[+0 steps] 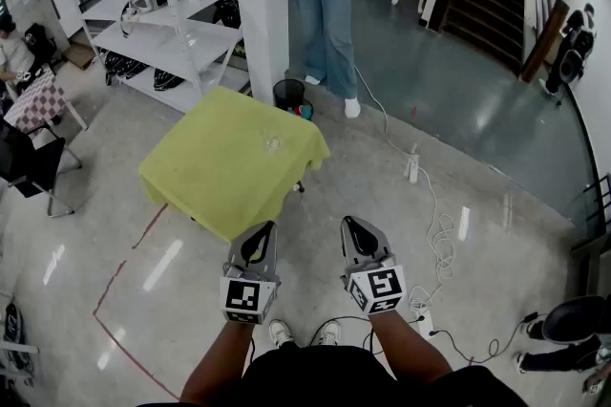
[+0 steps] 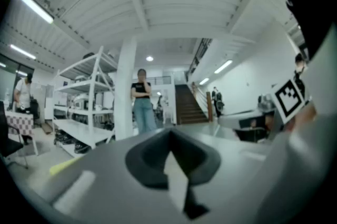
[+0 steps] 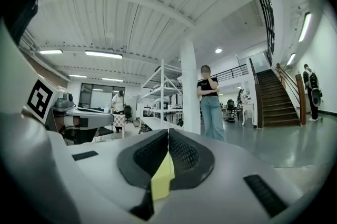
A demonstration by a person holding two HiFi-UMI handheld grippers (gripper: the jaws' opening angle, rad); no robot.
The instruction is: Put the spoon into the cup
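A small clear glass cup [image 1: 274, 143] stands on a table under a yellow cloth [image 1: 220, 171], toward its far right side. I cannot make out a spoon at this distance. My left gripper [image 1: 262, 230] and right gripper [image 1: 350, 225] hang side by side close to my body, well short of the table's near corner. Both are shut with nothing between the jaws. In the left gripper view the left gripper [image 2: 169, 131] points level across the room, and in the right gripper view the right gripper [image 3: 168, 131] does the same. A strip of yellow cloth [image 2: 63, 166] shows low at the left.
A person [image 1: 323, 4] stands behind the table beside a white pillar [image 1: 260, 4]. White shelving [image 1: 162, 23] fills the back left and a black bin [image 1: 288, 94] sits by the pillar. Cables [image 1: 434, 233] trail over the floor at right, red tape [image 1: 124, 271] at left, and a chair [image 1: 29, 161] stands far left.
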